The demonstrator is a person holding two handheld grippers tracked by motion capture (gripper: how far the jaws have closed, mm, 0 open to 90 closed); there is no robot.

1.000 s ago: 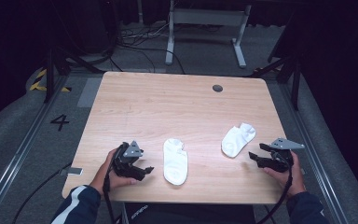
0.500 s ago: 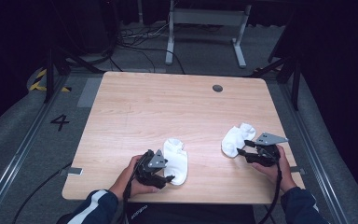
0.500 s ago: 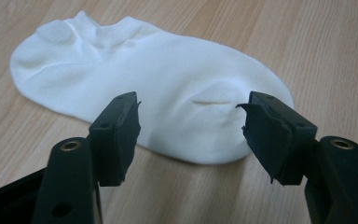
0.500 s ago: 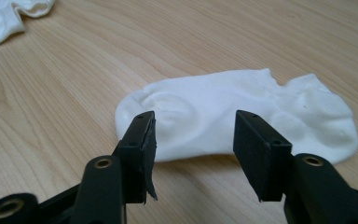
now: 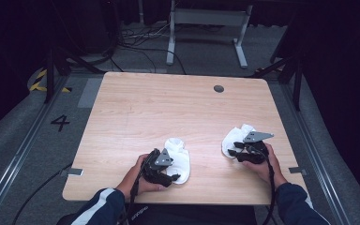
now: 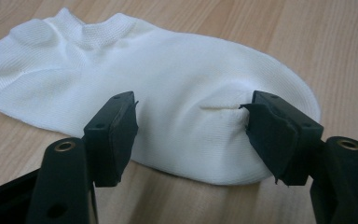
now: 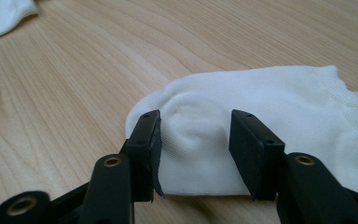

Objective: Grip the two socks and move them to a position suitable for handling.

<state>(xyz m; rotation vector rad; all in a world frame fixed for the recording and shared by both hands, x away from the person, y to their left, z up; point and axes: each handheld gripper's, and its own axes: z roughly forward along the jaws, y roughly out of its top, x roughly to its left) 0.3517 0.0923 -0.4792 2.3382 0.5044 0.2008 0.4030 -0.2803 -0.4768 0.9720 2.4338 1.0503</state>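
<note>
Two white ankle socks lie flat on the wooden table (image 5: 168,103). My left gripper (image 5: 174,173) (image 6: 191,126) is at the near end of the left sock (image 5: 179,151) (image 6: 168,79), straddling its toe. One pad dents the cloth into a small crease, and the jaws have just been opening a little. My right gripper (image 5: 233,150) (image 7: 193,135) is at the near left end of the right sock (image 5: 238,132) (image 7: 279,98). Its jaws have just been closing, and the toe cloth bulges between the pads.
A dark round grommet (image 5: 219,88) sits in the table's far right part. The front edge lies just behind both hands. In the right gripper view the left sock (image 7: 0,14) shows at the top left. Metal stand legs (image 5: 206,18) and cables are on the floor beyond.
Both hands have moved inward: the left gripper rightward to the left sock's toe, the right gripper leftward onto the right sock. The right sock's end is now bunched.
</note>
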